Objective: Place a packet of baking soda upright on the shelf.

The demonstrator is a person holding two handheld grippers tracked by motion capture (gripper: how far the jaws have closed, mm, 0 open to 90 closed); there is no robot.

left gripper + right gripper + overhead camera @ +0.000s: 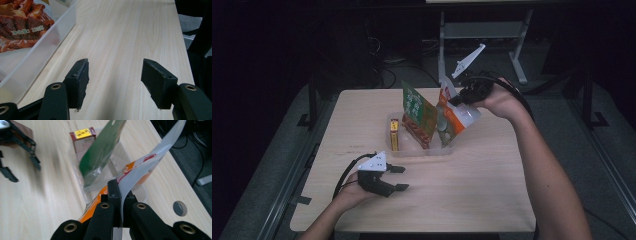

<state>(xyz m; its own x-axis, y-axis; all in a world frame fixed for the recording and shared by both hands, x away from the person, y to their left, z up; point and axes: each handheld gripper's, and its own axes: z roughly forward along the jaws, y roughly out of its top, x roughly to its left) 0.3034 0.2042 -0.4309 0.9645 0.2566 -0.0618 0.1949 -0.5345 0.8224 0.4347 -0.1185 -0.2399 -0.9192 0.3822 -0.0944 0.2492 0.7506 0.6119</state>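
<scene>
The right gripper (119, 195) pinches an orange snack bag (455, 119), part-lifted from the clear bin (422, 150), green bag (418, 114) and box (394, 134) remaining, left gripper (400, 178) spread idle.

1. The table (472, 200) is seen from above the near edge in the high view, looking forward and down, from well back.
2. The tabletop is viewed low and close along the left gripper (115, 82), with the bin (53, 35) at the left.
3. The bin (100, 182) is looked down on closely from the right gripper (120, 195); it is shared by all three views.
</scene>
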